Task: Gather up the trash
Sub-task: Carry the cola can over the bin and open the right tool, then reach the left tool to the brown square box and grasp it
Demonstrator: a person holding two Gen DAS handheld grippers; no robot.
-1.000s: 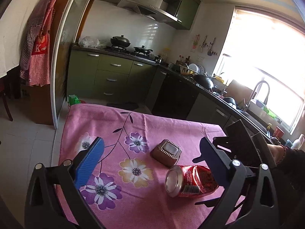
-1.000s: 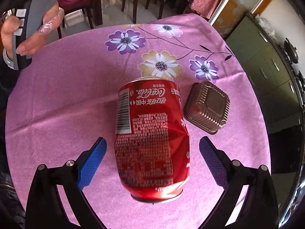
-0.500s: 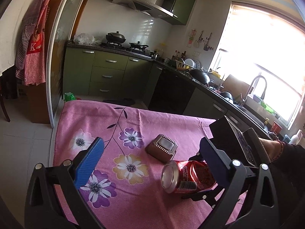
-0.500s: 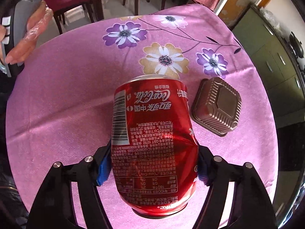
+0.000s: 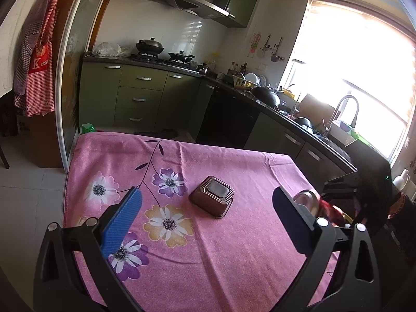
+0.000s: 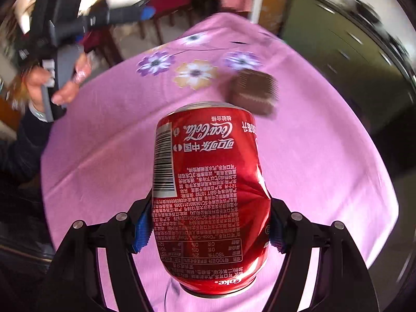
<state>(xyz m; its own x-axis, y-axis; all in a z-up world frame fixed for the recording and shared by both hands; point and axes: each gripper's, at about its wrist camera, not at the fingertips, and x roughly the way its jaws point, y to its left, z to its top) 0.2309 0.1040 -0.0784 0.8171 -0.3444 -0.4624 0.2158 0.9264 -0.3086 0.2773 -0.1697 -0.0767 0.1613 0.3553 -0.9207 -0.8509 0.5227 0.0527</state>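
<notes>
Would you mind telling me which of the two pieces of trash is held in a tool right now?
The dented red can is clamped in the right tool. The brown ribbed box lies untouched on the pink cloth; the left tool is open.

Daylight floods from the window [image 5: 364, 78] at my two o'clock, blown out white. My right view smears with motion blur at its rim; edges bow fisheye-round.

Dented can [image 6: 210, 202] — btwn R fingers [image 6: 141, 230]
</notes>
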